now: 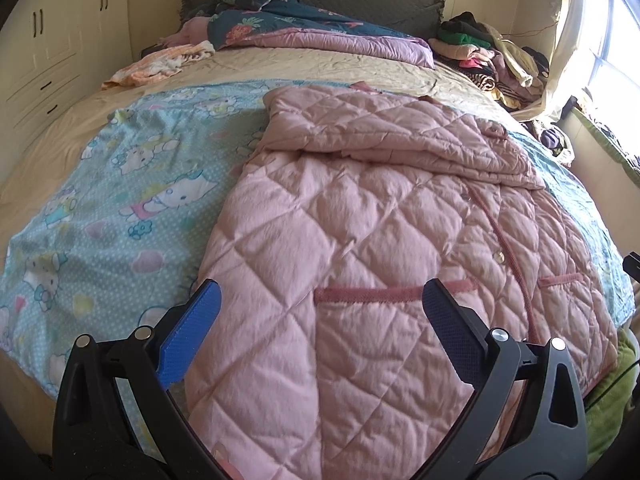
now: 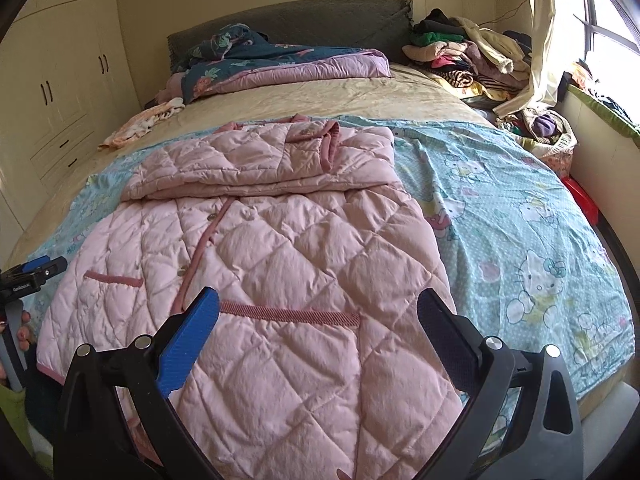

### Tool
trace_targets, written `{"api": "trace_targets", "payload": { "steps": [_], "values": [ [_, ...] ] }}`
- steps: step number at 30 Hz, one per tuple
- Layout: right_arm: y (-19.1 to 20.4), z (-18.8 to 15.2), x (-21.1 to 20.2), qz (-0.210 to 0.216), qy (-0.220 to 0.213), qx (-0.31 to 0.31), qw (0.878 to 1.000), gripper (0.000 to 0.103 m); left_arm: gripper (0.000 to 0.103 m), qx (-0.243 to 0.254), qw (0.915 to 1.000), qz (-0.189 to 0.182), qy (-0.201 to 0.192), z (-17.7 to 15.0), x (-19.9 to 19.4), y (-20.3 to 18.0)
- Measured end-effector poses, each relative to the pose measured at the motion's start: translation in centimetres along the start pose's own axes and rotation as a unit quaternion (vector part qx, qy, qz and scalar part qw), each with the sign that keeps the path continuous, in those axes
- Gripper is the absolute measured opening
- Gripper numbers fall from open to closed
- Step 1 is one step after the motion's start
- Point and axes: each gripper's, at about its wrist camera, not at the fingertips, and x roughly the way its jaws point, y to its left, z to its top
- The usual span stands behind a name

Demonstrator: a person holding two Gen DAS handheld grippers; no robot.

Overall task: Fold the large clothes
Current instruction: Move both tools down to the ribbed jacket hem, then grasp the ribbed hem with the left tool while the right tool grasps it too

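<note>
A large pink quilted coat (image 1: 360, 220) lies flat on the bed, front up, with its sleeves folded across the upper part. It also shows in the right wrist view (image 2: 288, 240). Its dark pink pocket trim (image 1: 372, 294) lies between my left fingers. My left gripper (image 1: 320, 300) is open and empty, hovering over the coat's lower left part. My right gripper (image 2: 318, 312) is open and empty over the coat's lower right part, above a pocket trim (image 2: 288, 314). The left gripper's body (image 2: 32, 274) shows at the left edge of the right wrist view.
The coat lies on a blue cartoon-cat sheet (image 1: 120, 184) spread on a beige bed (image 2: 320, 92). A dark and pink duvet (image 1: 304, 28) lies at the headboard. A clothes pile (image 2: 468, 60) stands at the back right, wardrobes (image 2: 60, 80) on the left, a window (image 2: 608, 32) on the right.
</note>
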Motion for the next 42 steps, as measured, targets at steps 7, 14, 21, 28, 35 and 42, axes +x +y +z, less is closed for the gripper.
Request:
{"api": "trace_targets", "payload": {
  "steps": [7,14,21,28,35,42],
  "values": [
    [-1.5,-1.8,0.2,-0.008,0.017,0.009,1.0,0.099,0.095,-0.028,0.9995,0.008,0.015,-2.0,-0.1,3.0],
    [-2.2,-2.7,0.0,-0.01,0.022,0.012,1.0,0.099,0.082,-0.034,0.9987,0.002,0.037,-4.6,-0.4,4.7],
    [-3.1,-4.1,-0.4,-0.009,0.034,0.015,0.999,0.099,0.071,-0.04,0.996,-0.019,0.078,-7.4,-0.4,5.8],
    [-4.7,-6.4,-0.3,-0.013,0.069,0.022,0.997,0.099,0.071,-0.037,0.9922,-0.047,0.109,-10.0,-0.3,4.7],
    [-6.0,-9.2,0.0,-0.005,0.117,0.032,0.993,0.099,0.071,-0.041,0.992,-0.048,0.11,-10.8,-0.5,4.4],
    [-6.9,-11.5,1.1,0.022,0.165,0.063,0.984,0.098,0.071,-0.04,0.9923,-0.044,0.108,-11.0,-0.3,4.2]
  ]
}}
